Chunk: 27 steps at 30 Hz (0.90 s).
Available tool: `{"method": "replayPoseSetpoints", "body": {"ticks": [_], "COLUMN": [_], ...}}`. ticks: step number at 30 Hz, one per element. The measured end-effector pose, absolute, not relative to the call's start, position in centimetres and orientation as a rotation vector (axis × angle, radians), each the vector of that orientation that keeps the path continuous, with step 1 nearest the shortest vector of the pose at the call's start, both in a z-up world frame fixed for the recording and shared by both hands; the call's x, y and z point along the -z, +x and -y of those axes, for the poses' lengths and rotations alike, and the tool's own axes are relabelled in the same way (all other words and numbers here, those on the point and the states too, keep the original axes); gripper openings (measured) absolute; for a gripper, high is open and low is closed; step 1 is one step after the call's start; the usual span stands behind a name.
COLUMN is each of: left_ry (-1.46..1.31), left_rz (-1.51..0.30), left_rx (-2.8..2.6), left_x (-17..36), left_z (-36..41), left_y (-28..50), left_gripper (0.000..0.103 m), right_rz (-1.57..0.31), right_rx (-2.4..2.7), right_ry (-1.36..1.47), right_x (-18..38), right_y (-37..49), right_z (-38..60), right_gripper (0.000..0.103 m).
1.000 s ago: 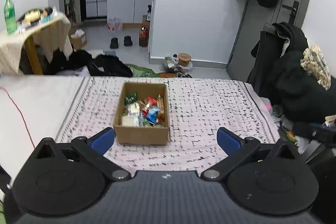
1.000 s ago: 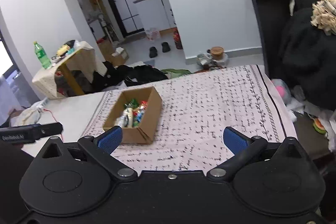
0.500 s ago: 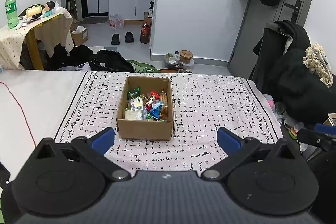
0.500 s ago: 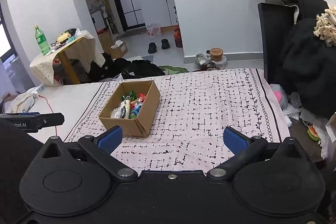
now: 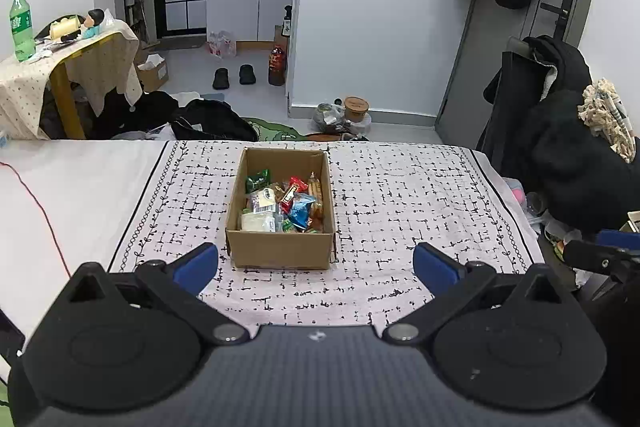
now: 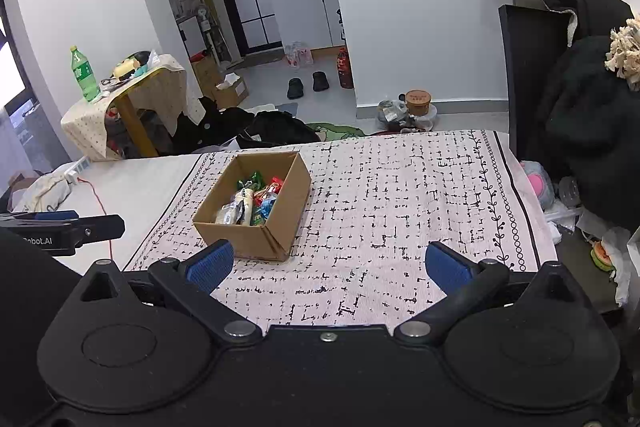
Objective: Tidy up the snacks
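Observation:
An open cardboard box stands on the patterned tablecloth. It holds several wrapped snacks in green, red, blue and white. The box also shows in the right wrist view with the snacks inside. My left gripper is open and empty, just in front of the box. My right gripper is open and empty, in front of the box and to its right. The right gripper's tip shows at the left view's right edge, and the left gripper at the right view's left edge.
The tablecloth covers the right part of a white table. A red cable runs over the white part. Dark clothes on a chair stand right of the table. A small side table with a green bottle stands at the far left.
Both views have tilted down and steadied, so the box sits lower and larger in the frames. Both grippers stay open. The box and snacks have not moved on the cloth.

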State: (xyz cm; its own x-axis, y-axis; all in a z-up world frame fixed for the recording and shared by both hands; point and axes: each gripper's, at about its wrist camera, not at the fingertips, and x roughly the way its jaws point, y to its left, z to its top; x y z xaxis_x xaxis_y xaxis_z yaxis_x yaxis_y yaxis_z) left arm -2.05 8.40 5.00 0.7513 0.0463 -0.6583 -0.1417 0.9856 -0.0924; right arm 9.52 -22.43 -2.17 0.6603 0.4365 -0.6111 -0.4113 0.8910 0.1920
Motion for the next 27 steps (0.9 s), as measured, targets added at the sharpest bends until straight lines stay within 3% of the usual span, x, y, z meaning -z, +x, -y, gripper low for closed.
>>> {"method": "replayPoseSetpoints", "body": {"ticks": [27], "left_ry": [-0.131], "left_rz": [-0.719], "left_rx": [-0.085], "left_x": [-5.05], "left_z": [-8.14], "left_y": [-2.19], "left_gripper": [0.103], "right_rz": [-0.714], "right_rx": [-0.480], "right_ry": [0.050], "right_x": [2.26], "right_y": [9.77], "right_z": [22.43], "right_gripper": [0.103]}}
